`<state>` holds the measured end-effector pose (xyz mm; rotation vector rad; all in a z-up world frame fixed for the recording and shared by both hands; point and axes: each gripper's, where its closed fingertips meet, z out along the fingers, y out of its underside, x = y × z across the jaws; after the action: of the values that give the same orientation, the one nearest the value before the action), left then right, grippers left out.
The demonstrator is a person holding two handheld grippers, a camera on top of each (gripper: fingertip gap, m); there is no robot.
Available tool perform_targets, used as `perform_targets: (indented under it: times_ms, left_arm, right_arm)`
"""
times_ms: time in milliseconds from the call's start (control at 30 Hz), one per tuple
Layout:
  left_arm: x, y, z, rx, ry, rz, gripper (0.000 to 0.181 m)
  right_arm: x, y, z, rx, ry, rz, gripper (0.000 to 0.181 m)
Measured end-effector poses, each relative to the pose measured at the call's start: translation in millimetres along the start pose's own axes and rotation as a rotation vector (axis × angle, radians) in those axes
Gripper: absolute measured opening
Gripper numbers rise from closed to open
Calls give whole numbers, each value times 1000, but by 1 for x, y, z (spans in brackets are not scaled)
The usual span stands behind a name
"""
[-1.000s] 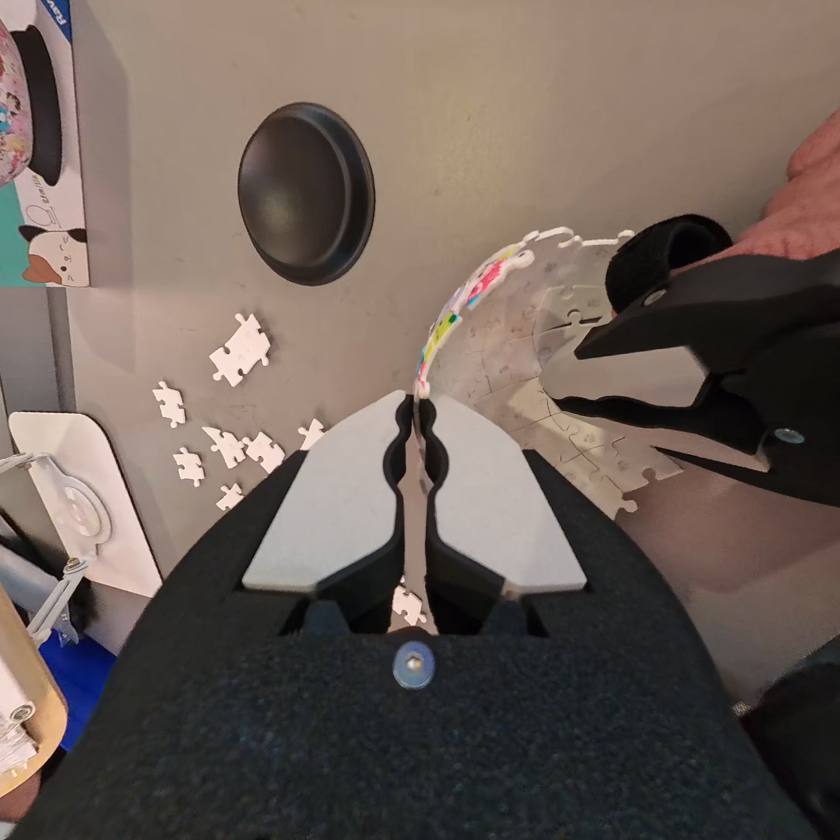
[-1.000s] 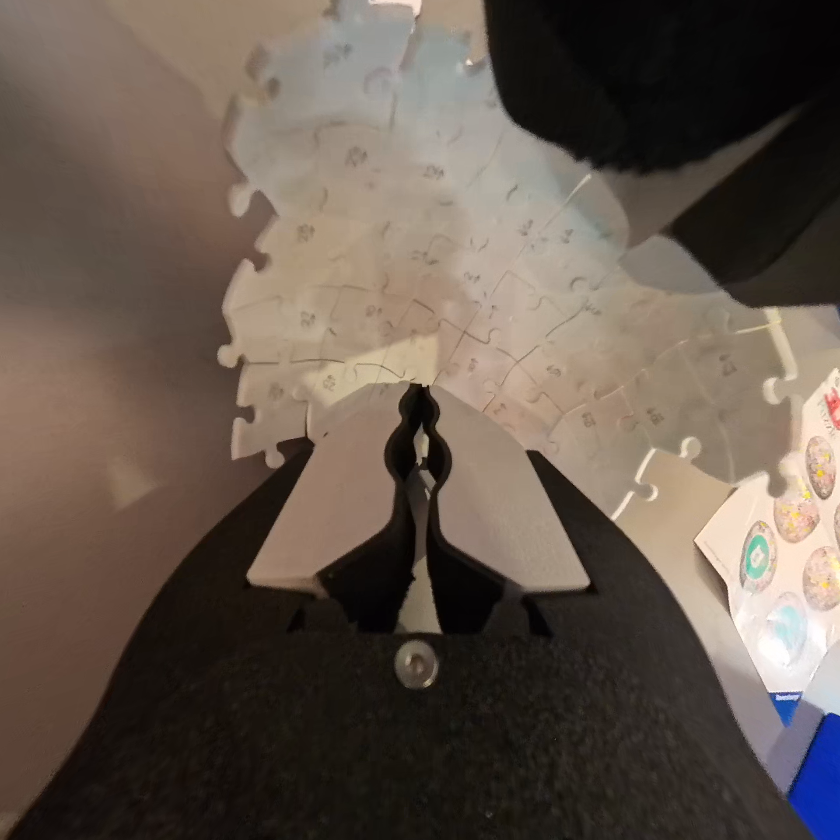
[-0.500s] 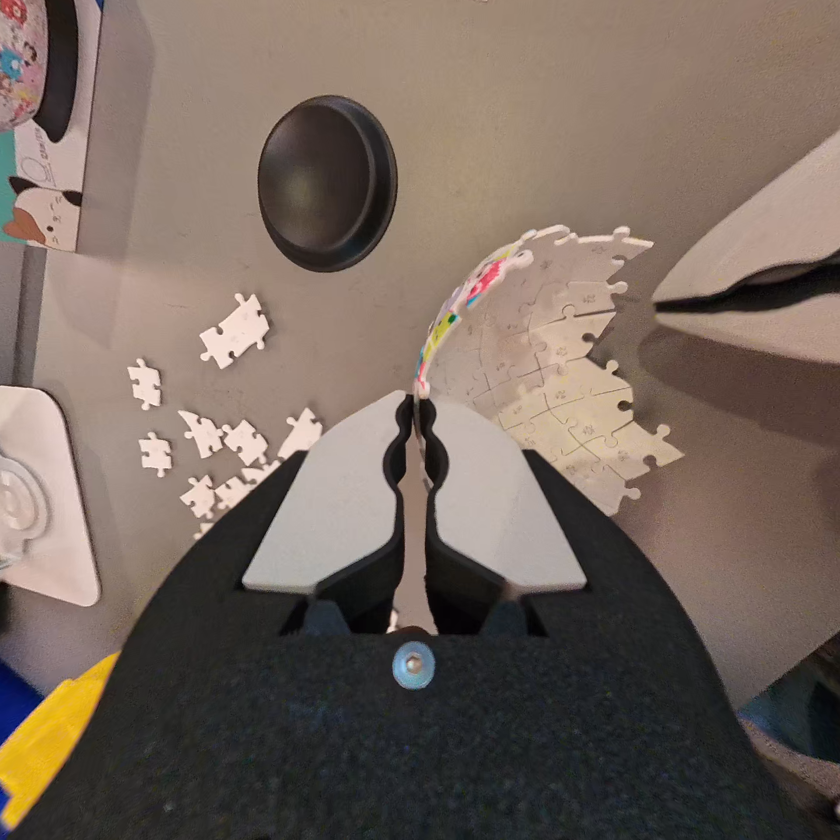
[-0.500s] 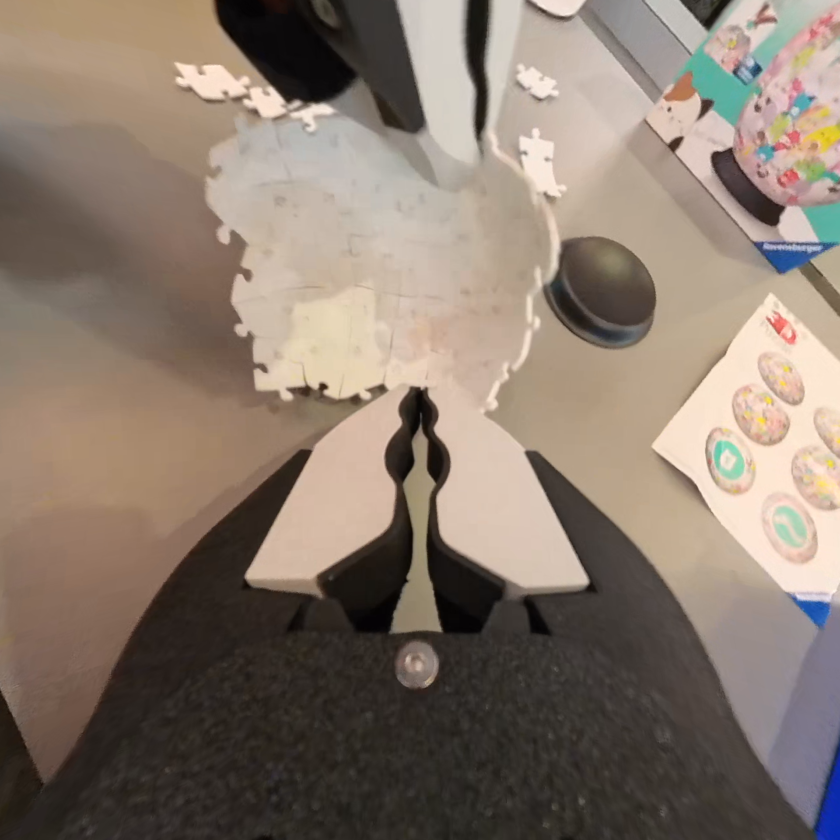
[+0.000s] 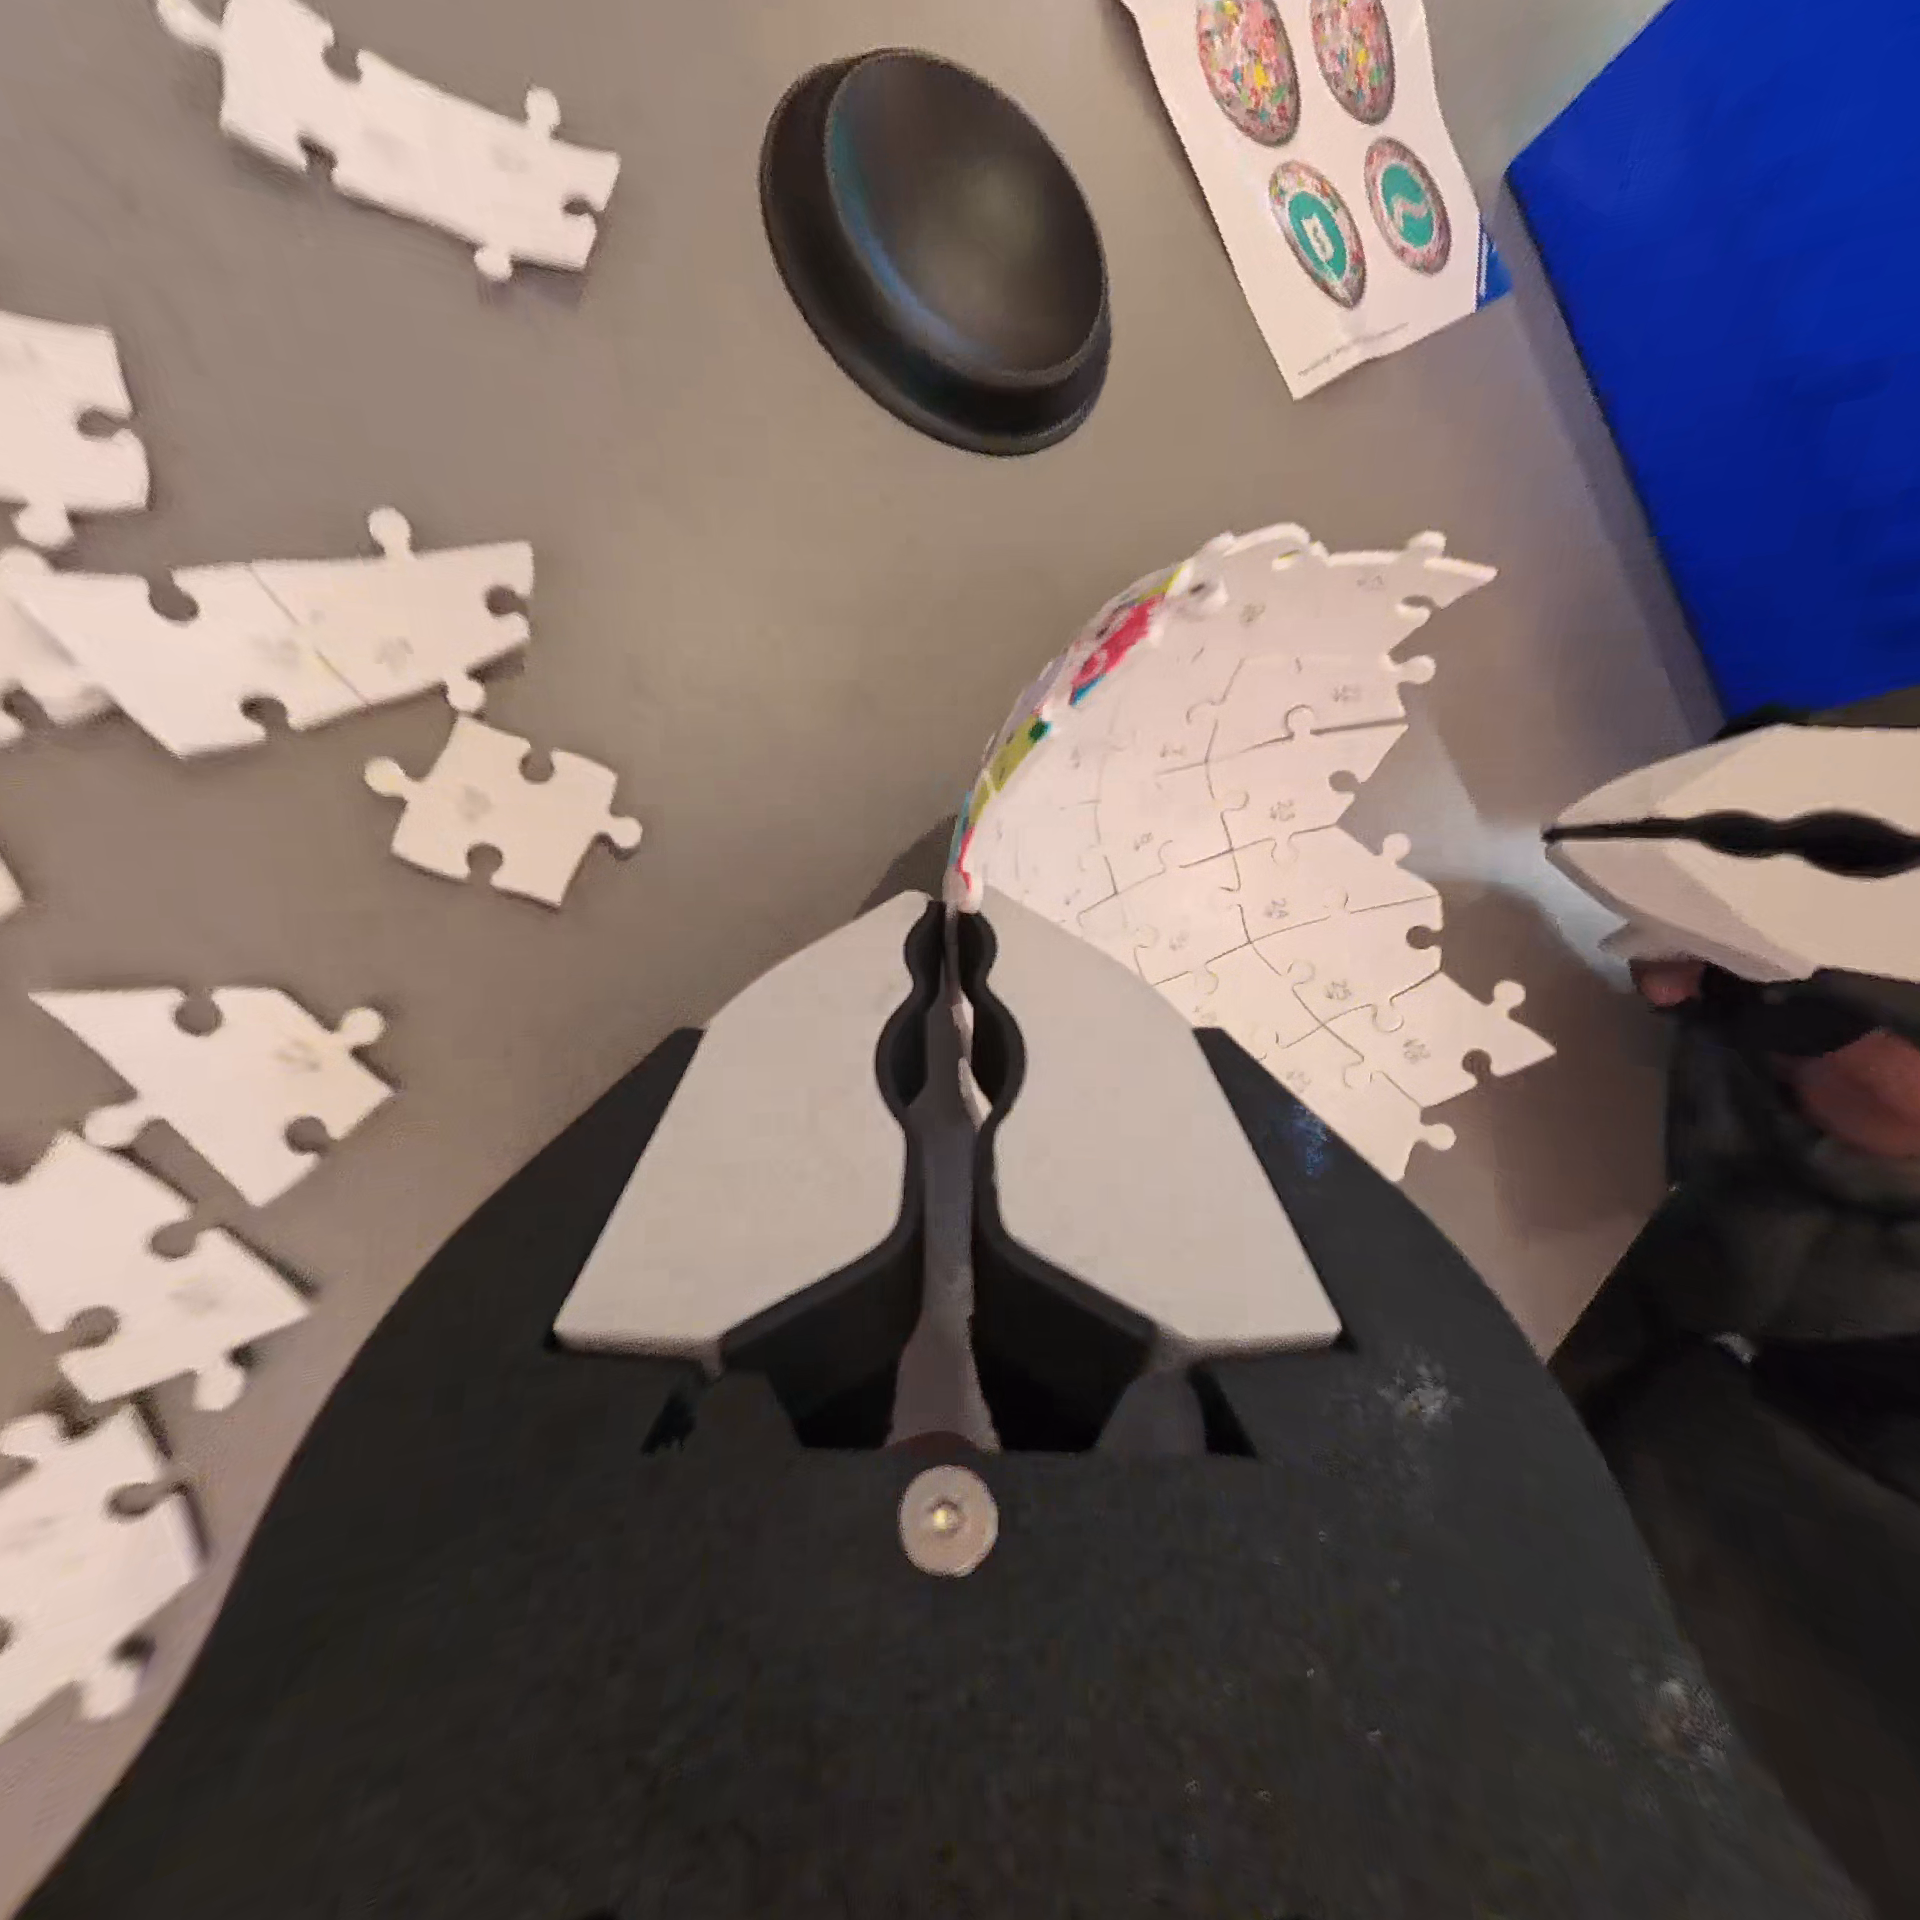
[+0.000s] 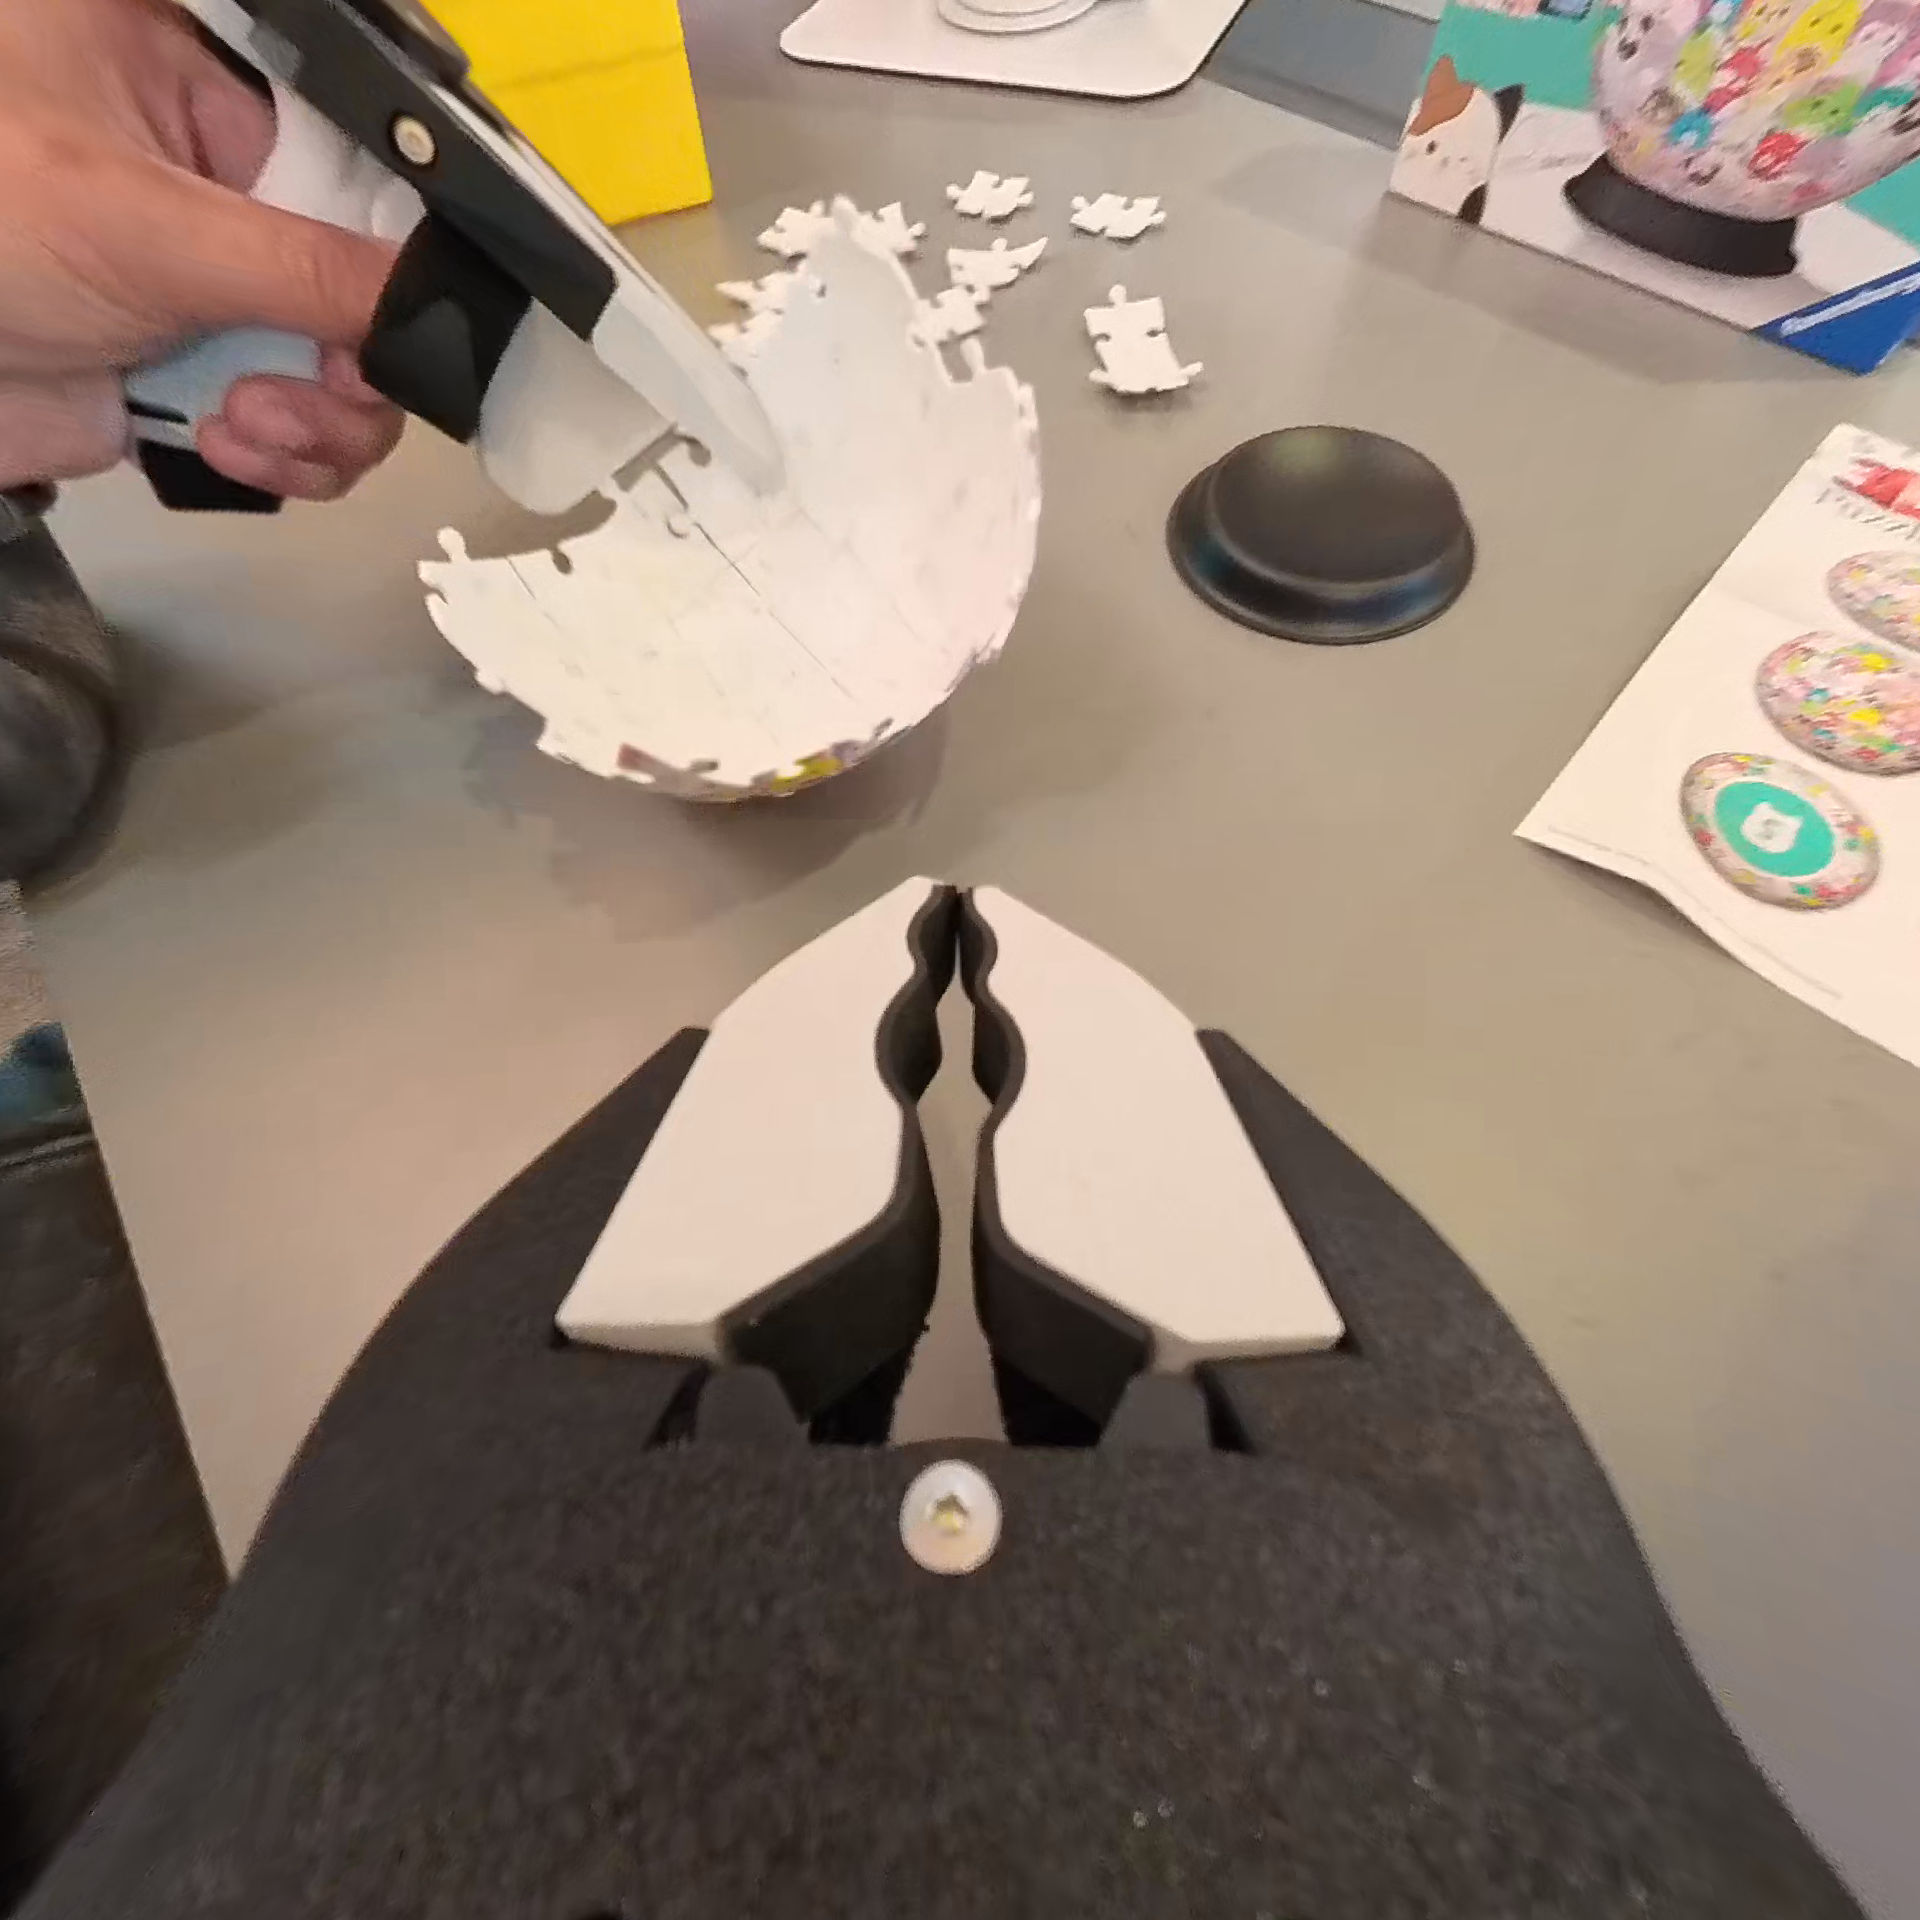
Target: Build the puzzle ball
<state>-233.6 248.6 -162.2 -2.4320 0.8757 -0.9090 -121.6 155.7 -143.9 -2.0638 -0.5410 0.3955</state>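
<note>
The partly built puzzle ball [image 6: 810,623] is a white bowl-shaped shell with a coloured outside, resting on the grey table [image 6: 1195,935]. My left gripper [image 5: 951,914] is shut on the shell's rim; the shell [image 5: 1247,852] curves away to its right. In the right wrist view the left gripper [image 6: 675,468] comes down from the upper left, held by a hand [image 6: 135,239]. My right gripper [image 6: 958,899] is shut and empty, a short way in front of the shell and apart from it. It shows at the right edge of the left wrist view [image 5: 1745,842].
A black round stand [image 6: 1320,540] sits right of the shell. Several loose white pieces [image 5: 499,810] lie left of my left gripper, and behind the shell [image 6: 1132,332]. A printed sheet [image 6: 1766,748], a puzzle box [image 6: 1662,156] and a yellow box [image 6: 592,94] ring the area. Some 15 cm of space lies between my two pairs of fingers.
My right gripper has pulled back from inside the shell and now sits clear in front of it. My left gripper keeps its hold on the rim and has come lower over the table.
</note>
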Motion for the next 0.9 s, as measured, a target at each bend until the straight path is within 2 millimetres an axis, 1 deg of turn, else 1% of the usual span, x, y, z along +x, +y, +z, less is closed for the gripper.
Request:
perform_targets:
  times_ms: [100,233,333,467,533,600,667,700,767,800,900]
  left_arm:
    - [-1,4,2,48,-10,-56,2]
    - [0,7,3,98,-5,-142,2]
    - [2,11,3,116,-5,-182,2]
    - [2,14,-1,137,-32,-192,2]
    - [3,15,-2,140,-39,-188,3]
    - [3,16,-3,143,-51,-178,2]
    - [4,18,-3,142,-63,-162,2]
    - [5,18,-3,147,-68,-160,2]
    - [5,17,-3,159,-80,-153,2]
    - [5,17,-3,164,-89,-151,2]
    - [5,16,-6,178,-119,-131,2]
  right_arm:
    - [-6,7,2,-23,-22,-28,0]
    - [-11,21,10,-87,-55,-41,0]
    - [-9,23,10,-93,-43,-40,1]
    - [-9,20,7,-72,-57,-27,4]
    - [-7,14,6,-42,-56,-25,4]
    - [-2,0,10,-19,-77,-41,9]
    - [7,-13,18,-59,-98,-43,24]
    - [11,-21,22,-63,-113,-31,24]
    - [12,-34,31,-63,-186,10,23]
    - [13,-36,38,-93,-218,44,23]
    - [10,-33,53,-216,-300,128,23]
